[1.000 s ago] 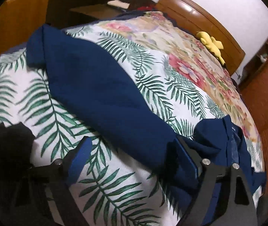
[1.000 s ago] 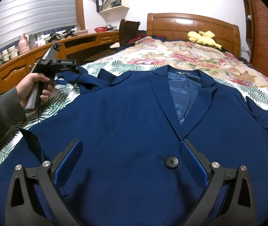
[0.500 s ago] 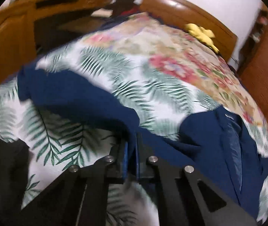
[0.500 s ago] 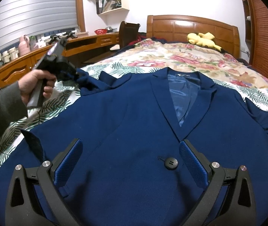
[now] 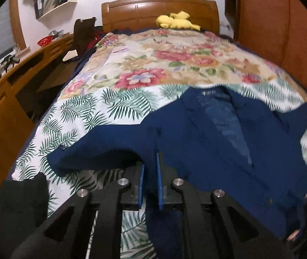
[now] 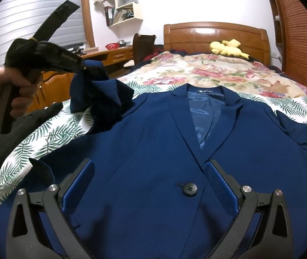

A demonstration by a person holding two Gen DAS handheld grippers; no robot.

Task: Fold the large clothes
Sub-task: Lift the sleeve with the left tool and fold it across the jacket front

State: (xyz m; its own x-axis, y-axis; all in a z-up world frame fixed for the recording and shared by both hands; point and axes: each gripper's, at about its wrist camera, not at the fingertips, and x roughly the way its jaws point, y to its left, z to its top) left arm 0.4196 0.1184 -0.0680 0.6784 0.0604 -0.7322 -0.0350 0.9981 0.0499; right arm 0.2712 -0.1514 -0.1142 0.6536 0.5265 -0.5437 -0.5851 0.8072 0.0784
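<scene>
Left gripper (image 5: 150,181) was clamped on the jacket (image 6: 175,151) sleeve (image 6: 101,99), lifted off the bed's (image 6: 229,73) left edge; right gripper (image 6: 149,185), jaws apart, hovered over the hem (touching? can't tell). Best carry sleeve across chest w/o dragging the body.

The jacket (image 6: 153,161) neck label (image 6: 205,91) carries print too small to read.
</scene>
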